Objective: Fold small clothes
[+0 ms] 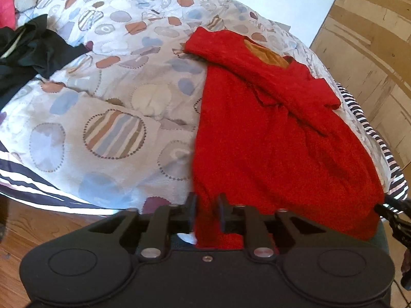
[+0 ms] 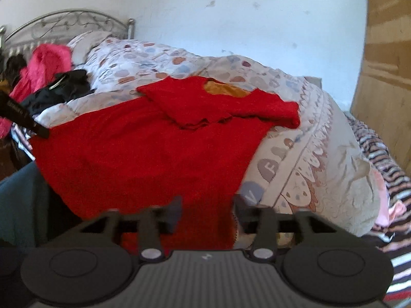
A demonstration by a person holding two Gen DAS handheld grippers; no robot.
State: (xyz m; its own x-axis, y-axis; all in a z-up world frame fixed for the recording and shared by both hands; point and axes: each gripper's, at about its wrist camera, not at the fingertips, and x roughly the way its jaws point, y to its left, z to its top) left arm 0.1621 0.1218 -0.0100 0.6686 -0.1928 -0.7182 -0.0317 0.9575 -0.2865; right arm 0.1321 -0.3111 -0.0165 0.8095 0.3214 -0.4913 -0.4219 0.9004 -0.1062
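I see one red garment [image 1: 269, 133] spread on the quilt [image 1: 108, 97], hem at the near edge. My left gripper [image 1: 207, 211] stands slack around the hem; my right gripper [image 2: 208, 213] gapes wide. Beyond the garment lie one black heap [image 2: 61, 89] and one pink garment [image 2: 46, 61].

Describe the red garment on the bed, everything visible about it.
The red knitted-looking garment lies spread on the patterned quilt, its near hem hanging over the bed's edge. Its top part with both sleeves is folded down over the body, and an orange-brown lining shows at the neck opening. The left gripper has the hem's left corner between its fingers; the right gripper stands open around the right part of the hem.
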